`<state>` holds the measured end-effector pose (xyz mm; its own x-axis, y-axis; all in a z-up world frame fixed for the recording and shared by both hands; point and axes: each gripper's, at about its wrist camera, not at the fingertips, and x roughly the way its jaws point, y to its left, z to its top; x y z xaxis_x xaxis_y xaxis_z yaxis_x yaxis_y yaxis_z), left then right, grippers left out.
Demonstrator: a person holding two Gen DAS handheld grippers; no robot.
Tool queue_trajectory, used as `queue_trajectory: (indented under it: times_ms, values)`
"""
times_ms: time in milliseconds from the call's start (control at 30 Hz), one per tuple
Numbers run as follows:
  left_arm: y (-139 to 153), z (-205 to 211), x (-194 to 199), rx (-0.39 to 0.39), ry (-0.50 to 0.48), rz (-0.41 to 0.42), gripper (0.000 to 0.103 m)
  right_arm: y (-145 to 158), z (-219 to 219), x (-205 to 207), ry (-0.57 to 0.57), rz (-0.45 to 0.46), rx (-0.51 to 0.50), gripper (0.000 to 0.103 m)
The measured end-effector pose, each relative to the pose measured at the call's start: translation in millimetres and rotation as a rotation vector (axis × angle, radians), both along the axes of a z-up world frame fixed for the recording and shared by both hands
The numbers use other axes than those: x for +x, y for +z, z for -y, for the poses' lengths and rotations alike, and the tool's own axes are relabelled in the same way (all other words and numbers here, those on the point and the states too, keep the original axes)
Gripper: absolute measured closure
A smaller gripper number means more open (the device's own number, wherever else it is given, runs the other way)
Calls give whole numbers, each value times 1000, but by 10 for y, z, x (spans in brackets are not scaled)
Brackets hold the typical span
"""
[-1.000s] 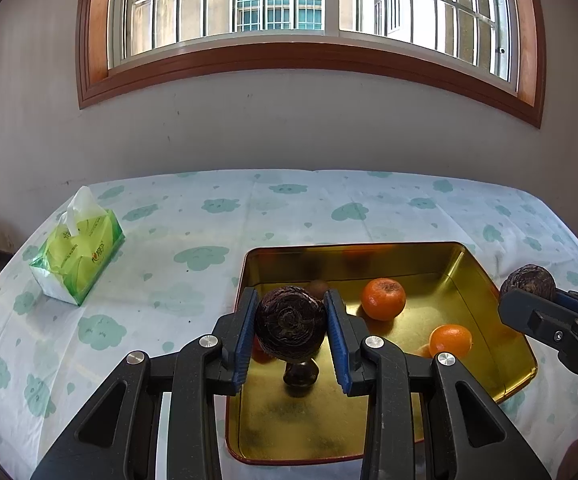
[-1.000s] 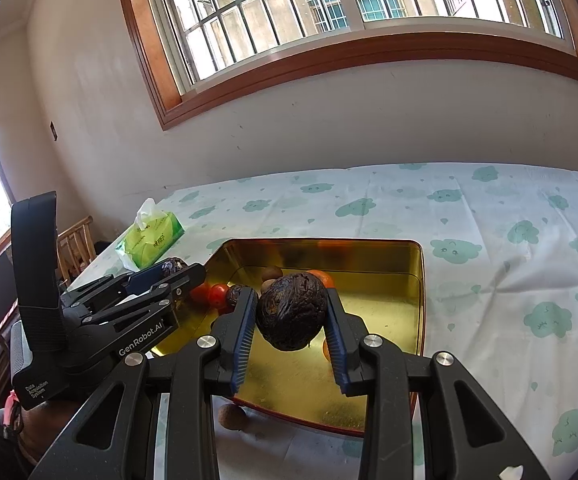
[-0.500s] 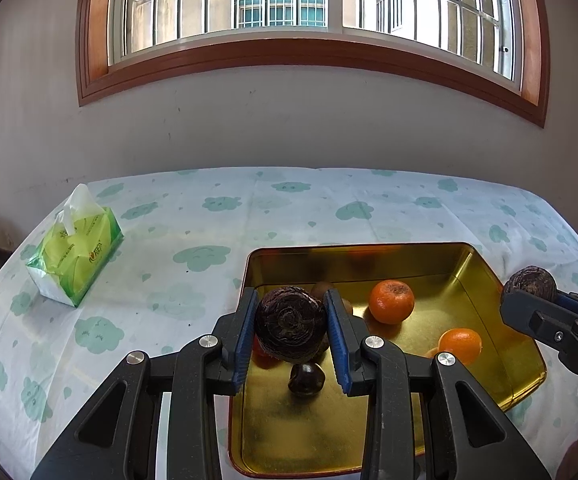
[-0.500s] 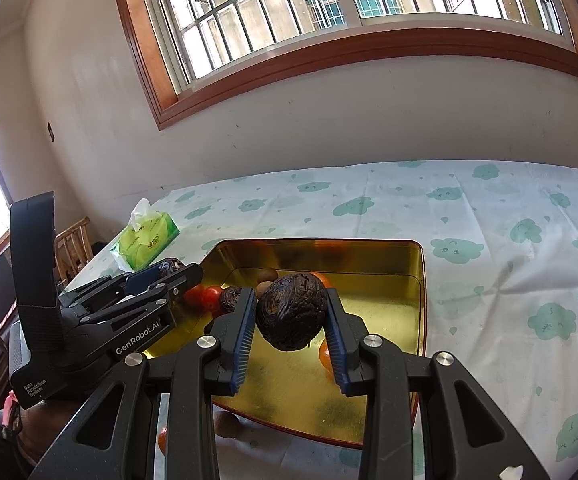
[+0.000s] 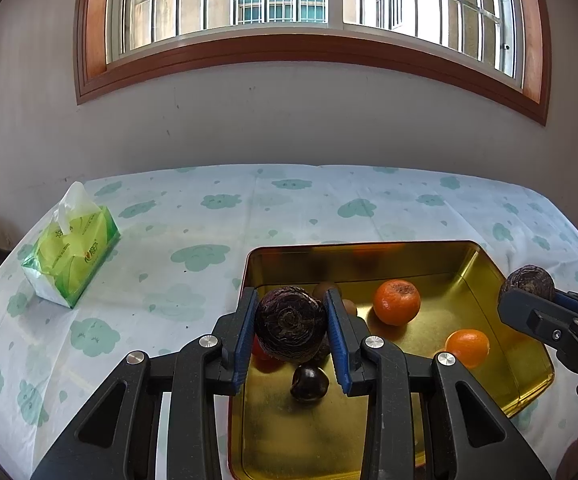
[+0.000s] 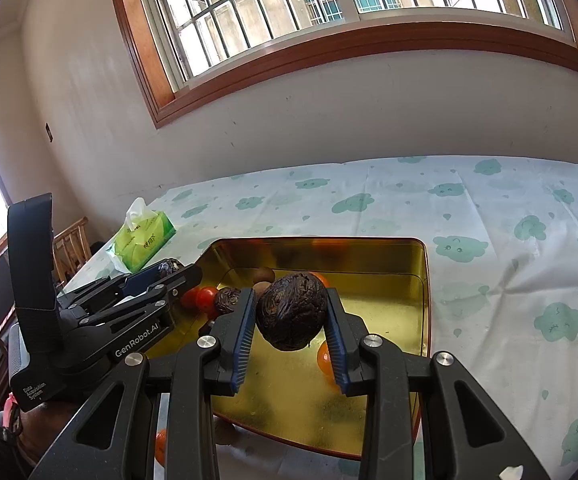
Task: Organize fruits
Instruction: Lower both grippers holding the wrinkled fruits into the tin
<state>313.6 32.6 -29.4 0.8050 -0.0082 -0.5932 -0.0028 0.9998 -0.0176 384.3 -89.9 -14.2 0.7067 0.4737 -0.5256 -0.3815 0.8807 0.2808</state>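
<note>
My left gripper (image 5: 291, 334) is shut on a dark wrinkled fruit (image 5: 291, 326), held above the near left part of a gold tray (image 5: 353, 245). In the tray lie two oranges (image 5: 396, 302), a small dark fruit (image 5: 309, 383) and small brown ones (image 5: 326, 290). My right gripper (image 6: 292, 320) is shut on a second dark wrinkled fruit (image 6: 292, 314) over the tray (image 6: 321, 240). Each gripper shows in the other's view: the right gripper (image 5: 529, 300) at the tray's right edge, the left gripper (image 6: 177, 276) at its left edge. A red fruit (image 6: 207, 298) lies in the tray's left part.
A green tissue pack (image 5: 73, 256) stands on the cloud-print tablecloth to the left of the tray. A wooden chair (image 6: 71, 248) is past the table's left edge. An orange fruit (image 6: 161, 444) lies on the cloth in front of the tray.
Both grippers keep their grip on their fruits and have barely shifted over the tray.
</note>
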Motion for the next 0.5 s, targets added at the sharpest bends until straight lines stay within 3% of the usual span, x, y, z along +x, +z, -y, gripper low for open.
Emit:
queue_trajectory:
  times_ms: [500]
  values:
    - [-28,-10,49,-2,2,-6,69,-17,-11,22,-1,-4,3,71]
